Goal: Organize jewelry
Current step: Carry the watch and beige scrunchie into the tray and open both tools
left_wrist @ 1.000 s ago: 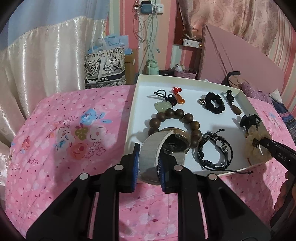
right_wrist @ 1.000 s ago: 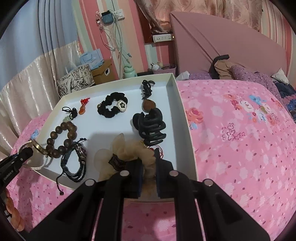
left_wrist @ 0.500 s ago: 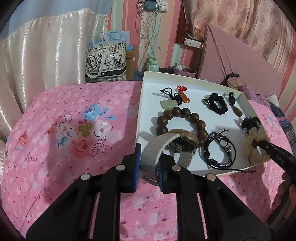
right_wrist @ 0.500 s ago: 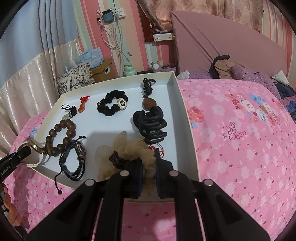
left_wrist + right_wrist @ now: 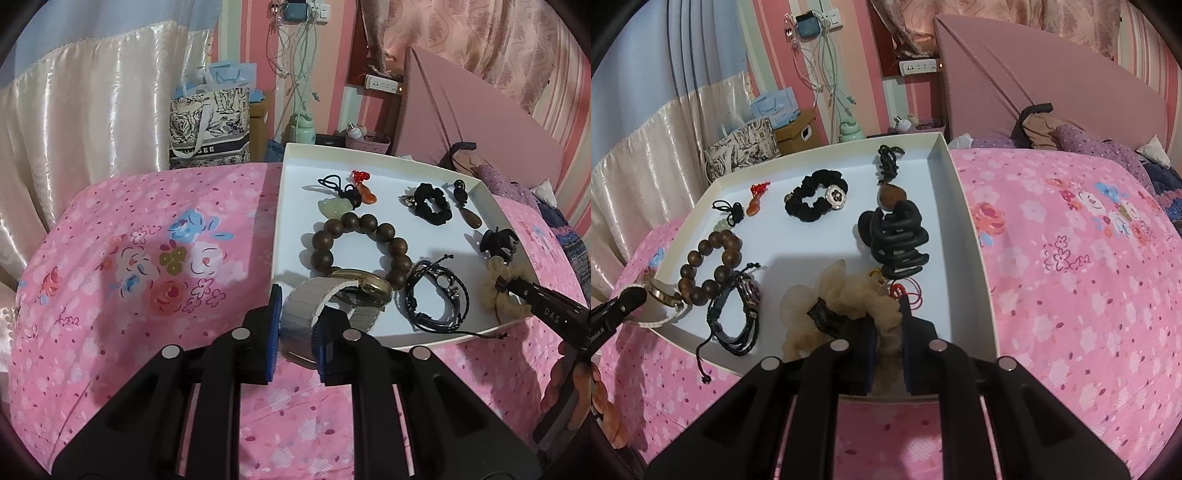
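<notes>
A white tray on the pink bed holds the jewelry. My left gripper is shut on the grey strap of a gold-faced watch at the tray's near left corner. My right gripper is shut on a beige scrunchie at the tray's near edge; it also shows in the left wrist view. In the tray lie a wooden bead bracelet, a black cord bracelet, a black scrunchie, a black claw clip, and jade and red pendants.
The pink floral bedspread surrounds the tray. A brown teardrop pendant lies near the tray's far right wall. A patterned bag, a box and a headboard stand beyond the bed.
The left gripper with the watch has pulled back and left slightly, so the watch sits nearer the tray's corner. The right gripper keeps hold of the beige scrunchie, barely moved.
</notes>
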